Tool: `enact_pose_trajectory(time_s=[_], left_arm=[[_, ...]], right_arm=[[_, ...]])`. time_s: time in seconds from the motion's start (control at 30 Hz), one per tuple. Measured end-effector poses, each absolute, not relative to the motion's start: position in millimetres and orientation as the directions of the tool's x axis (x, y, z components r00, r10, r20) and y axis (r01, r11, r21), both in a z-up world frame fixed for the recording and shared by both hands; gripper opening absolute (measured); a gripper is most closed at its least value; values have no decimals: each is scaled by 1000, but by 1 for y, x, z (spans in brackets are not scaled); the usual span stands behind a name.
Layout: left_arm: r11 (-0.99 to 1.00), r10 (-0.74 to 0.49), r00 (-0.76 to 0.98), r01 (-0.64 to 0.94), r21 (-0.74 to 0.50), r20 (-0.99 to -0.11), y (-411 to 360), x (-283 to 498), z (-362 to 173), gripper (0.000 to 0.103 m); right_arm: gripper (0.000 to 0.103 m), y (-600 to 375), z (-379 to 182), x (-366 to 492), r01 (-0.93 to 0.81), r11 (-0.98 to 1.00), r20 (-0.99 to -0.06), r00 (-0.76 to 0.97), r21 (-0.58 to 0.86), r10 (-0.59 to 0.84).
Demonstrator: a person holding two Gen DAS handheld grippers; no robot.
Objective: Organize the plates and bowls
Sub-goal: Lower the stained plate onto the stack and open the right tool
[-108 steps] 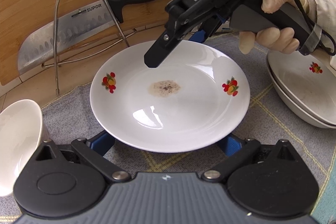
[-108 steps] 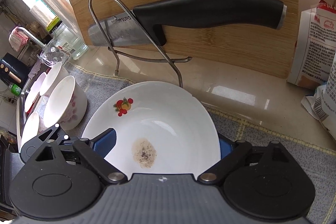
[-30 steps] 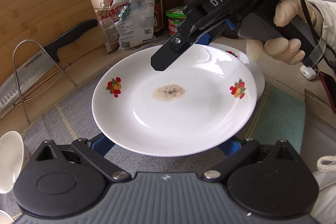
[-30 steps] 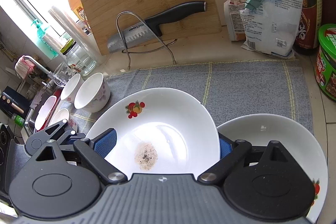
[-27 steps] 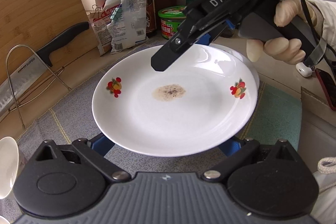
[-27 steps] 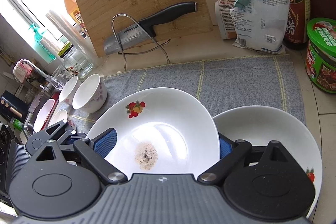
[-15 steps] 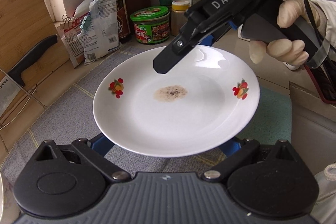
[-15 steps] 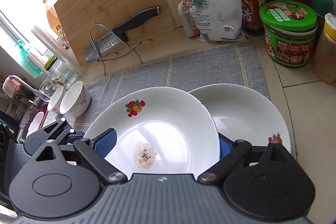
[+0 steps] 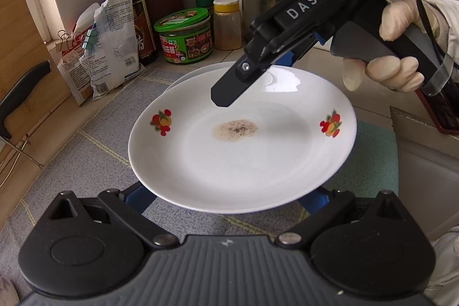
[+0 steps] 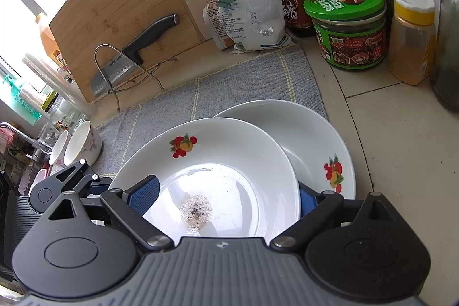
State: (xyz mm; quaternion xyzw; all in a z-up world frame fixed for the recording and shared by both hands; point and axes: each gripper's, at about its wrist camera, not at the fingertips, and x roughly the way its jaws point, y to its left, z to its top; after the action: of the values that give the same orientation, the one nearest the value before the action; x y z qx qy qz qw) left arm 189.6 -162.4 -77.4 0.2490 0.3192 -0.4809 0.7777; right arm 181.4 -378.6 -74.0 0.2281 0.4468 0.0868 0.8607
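A white plate (image 9: 243,151) with fruit prints and a brown stain in its middle is held in the air over the grey mat. My left gripper (image 9: 226,195) is shut on its near rim. My right gripper (image 9: 275,68) is shut on its far rim; in the right wrist view that gripper (image 10: 226,194) holds the same plate (image 10: 218,162). A second white fruit-print plate (image 10: 309,139) lies on the counter just below and to the right, partly covered; its rim (image 9: 183,78) shows behind the held plate.
A green-lidded jar (image 10: 348,27), a yellow-capped spice jar (image 10: 411,36), a soy bottle (image 9: 130,10) and clipped bags (image 10: 249,2) stand at the back. A knife on a wire rack (image 10: 129,59) leans by a cutting board (image 10: 114,5). Small bowls (image 10: 83,145) sit far left.
Both grippers have carried the stained plate to the right, from in front of the knife rack to above the second plate near the jars. Both stay shut on it.
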Motion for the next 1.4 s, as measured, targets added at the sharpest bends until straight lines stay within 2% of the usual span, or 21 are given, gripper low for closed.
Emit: enact_pose_trajectory(time_s=[1.4], left_arm=[[341,-601,289,936,88,-745,-174,199,-85,101]], right_arm=[[97,-393,-79,169,139,873,-746,591,468,306]])
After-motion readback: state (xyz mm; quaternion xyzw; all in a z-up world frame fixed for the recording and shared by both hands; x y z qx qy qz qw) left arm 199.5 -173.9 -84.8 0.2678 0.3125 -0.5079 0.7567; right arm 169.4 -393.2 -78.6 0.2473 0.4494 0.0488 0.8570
